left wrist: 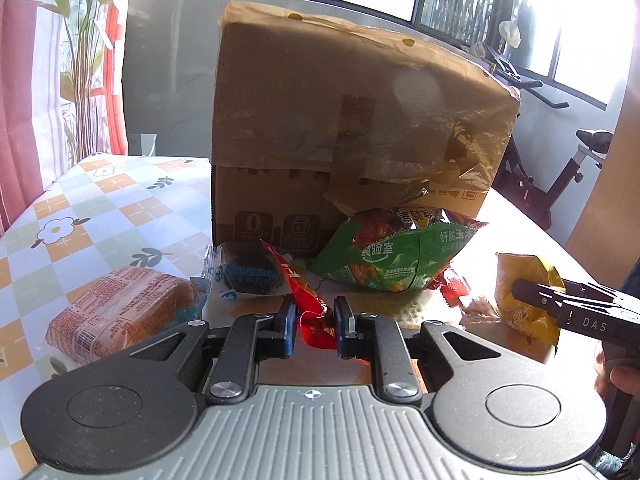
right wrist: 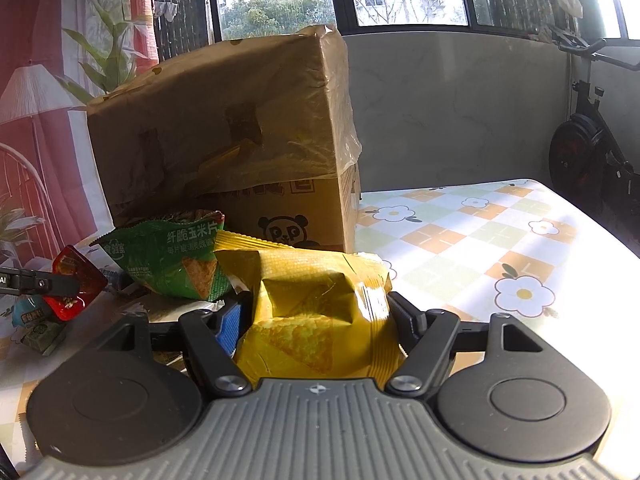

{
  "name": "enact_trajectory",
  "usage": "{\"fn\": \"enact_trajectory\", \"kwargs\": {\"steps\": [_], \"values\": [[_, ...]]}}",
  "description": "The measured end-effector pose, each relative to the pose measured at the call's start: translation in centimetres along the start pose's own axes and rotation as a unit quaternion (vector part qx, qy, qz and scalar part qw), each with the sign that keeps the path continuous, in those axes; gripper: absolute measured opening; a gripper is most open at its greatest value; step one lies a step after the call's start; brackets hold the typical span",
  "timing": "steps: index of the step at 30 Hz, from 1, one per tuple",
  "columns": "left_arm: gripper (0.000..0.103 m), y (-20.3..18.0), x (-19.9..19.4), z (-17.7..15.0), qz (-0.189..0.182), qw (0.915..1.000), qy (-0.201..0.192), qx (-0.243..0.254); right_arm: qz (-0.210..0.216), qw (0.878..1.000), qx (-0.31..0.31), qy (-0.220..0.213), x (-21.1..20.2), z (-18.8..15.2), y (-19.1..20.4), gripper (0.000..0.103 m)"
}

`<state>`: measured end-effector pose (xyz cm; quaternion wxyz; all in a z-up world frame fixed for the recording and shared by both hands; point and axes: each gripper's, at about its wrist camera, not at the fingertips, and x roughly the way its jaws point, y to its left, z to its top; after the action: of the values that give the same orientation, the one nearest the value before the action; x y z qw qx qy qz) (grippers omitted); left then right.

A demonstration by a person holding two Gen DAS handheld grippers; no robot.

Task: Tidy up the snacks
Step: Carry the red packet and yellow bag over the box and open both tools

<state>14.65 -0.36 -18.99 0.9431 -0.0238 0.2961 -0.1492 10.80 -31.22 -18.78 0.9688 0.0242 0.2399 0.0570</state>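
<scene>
My left gripper [left wrist: 314,316] is shut on a small red snack packet [left wrist: 310,304]; the packet also shows in the right wrist view [right wrist: 74,284]. My right gripper [right wrist: 316,316] is shut on a yellow chip bag [right wrist: 312,312], which also shows in the left wrist view [left wrist: 524,292]. A green corn-chip bag [left wrist: 396,252] lies in front of a tall cardboard box [left wrist: 352,120] and shows in the right wrist view [right wrist: 172,256] beside the box [right wrist: 224,136]. An orange wrapped cake [left wrist: 120,312] and a dark packet [left wrist: 248,272] lie to the left.
The table has a checked flower-pattern cloth [right wrist: 480,240]. A small red packet [left wrist: 454,284] lies under the green bag. An exercise bike [right wrist: 592,152] stands right of the table. Curtains and a plant [left wrist: 80,40] are at the left.
</scene>
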Motion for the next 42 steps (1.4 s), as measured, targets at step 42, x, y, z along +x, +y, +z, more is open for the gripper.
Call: {"fn": "enact_trajectory", "kwargs": {"steps": [42], "values": [[0.020,-3.5,3.3,23.4,-0.045,0.9899,-0.106,0.083,0.117,0.990,-0.005,-0.072,6.9,24.0,4.4,0.073]]}}
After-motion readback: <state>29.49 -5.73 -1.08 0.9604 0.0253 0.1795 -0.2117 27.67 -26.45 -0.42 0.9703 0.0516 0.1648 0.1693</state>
